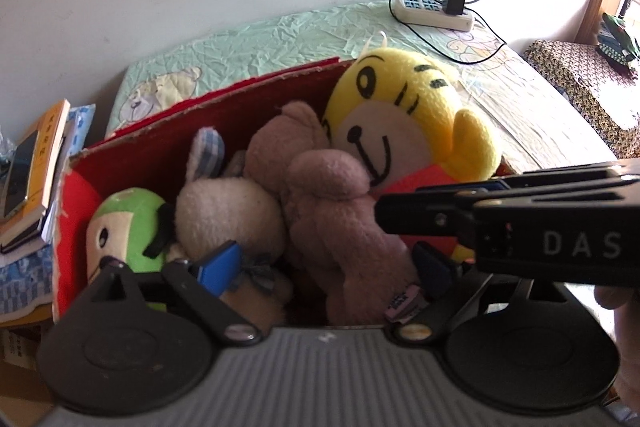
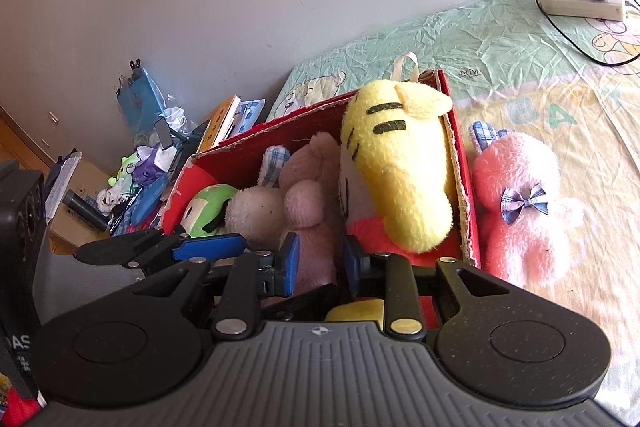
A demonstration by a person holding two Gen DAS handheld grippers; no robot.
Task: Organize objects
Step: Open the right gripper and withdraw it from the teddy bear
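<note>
Right wrist view: right gripper (image 2: 318, 263) jaws pinch the mauve plush bear (image 2: 310, 195) in the red cardboard box (image 2: 456, 131) on the bed. Left gripper (image 1: 324, 261) jaws gape wide around the same bear. Gripper body reads "DAS". Sheet (image 2: 568, 115) letters show "BA".

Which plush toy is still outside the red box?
The pink bunny with the plaid bow, lying on the bed right of the red box; the others sit inside.
</note>
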